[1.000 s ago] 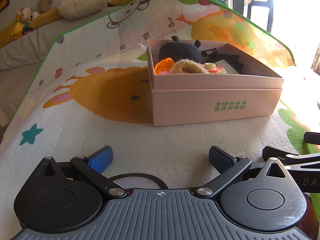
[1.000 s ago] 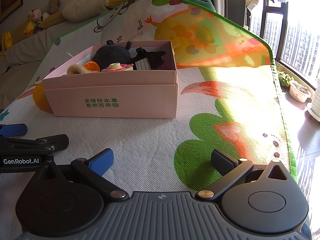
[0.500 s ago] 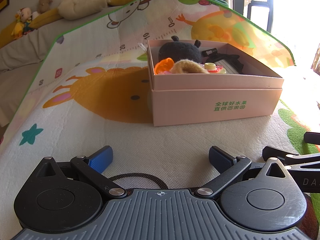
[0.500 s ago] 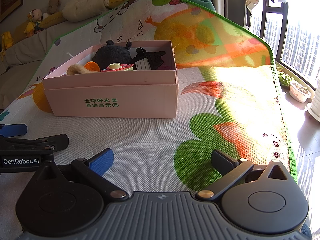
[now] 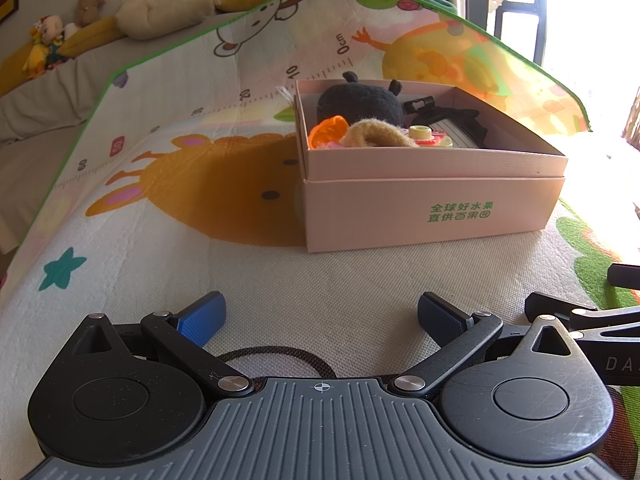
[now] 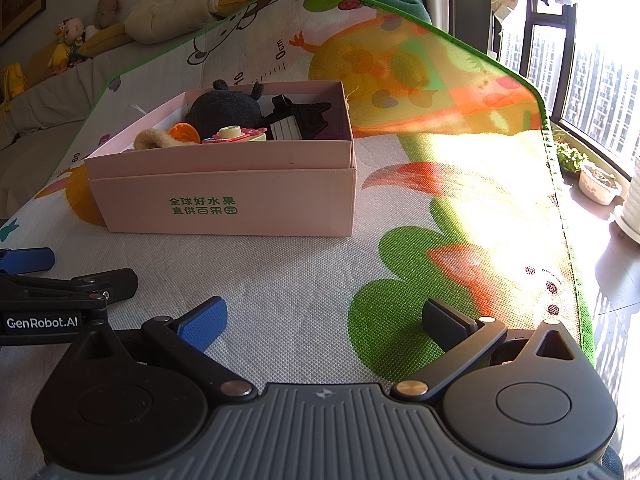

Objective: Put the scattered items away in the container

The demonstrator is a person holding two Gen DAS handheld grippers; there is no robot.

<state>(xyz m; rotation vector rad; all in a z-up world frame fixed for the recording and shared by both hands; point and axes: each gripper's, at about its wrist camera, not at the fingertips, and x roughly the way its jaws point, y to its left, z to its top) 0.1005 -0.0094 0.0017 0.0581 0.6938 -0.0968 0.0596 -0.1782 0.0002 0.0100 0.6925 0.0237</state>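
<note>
A pink cardboard box (image 5: 432,212) (image 6: 224,208) with green print stands on the play mat. Inside lie a black plush toy (image 5: 360,102) (image 6: 226,108), an orange piece (image 5: 328,130), a tan furry item (image 5: 376,136), a yellow and pink toy (image 6: 236,134) and a black object (image 6: 300,118). My left gripper (image 5: 320,316) is open and empty, low over the mat in front of the box. My right gripper (image 6: 322,322) is open and empty, to the right of the left one. A thin black loop (image 5: 276,354) lies on the mat just under the left gripper.
The colourful play mat (image 6: 440,216) curls up behind the box. Plush toys and cushions (image 5: 160,16) line the sofa at the back left. A window and potted plants (image 6: 592,176) are at the right, past the mat's edge.
</note>
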